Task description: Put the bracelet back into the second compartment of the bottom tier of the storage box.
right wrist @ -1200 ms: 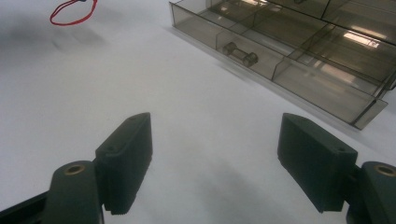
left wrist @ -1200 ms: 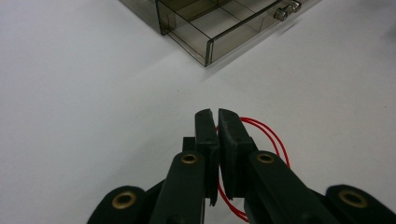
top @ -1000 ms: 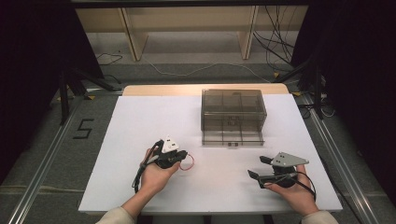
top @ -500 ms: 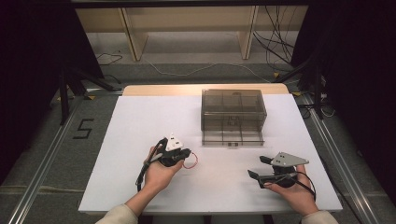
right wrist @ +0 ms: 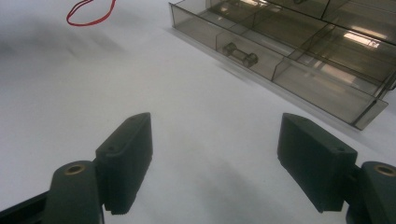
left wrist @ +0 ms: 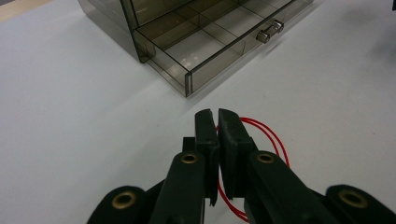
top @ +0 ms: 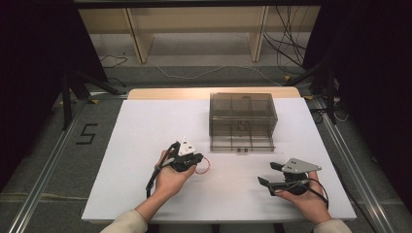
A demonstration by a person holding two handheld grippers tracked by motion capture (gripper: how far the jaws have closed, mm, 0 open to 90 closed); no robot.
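Jaws of the left gripper (left wrist: 217,122) are pressed together on a red rubber band (left wrist: 261,135), whose thin double loop bulges out to one side of the pads and lies against the white table (top: 145,126). Judging by this, the step in hand is lifting the band, near the table's front edge and left of its middle. Just beyond stands a smoky clear drawer box (top: 243,114), its bottom drawer (left wrist: 205,42) pulled out, divided and bare; the next move likely calls for carrying the band over a compartment and letting go. Toward the front right corner the right gripper (right wrist: 215,154) hangs spread wide, holding nothing.
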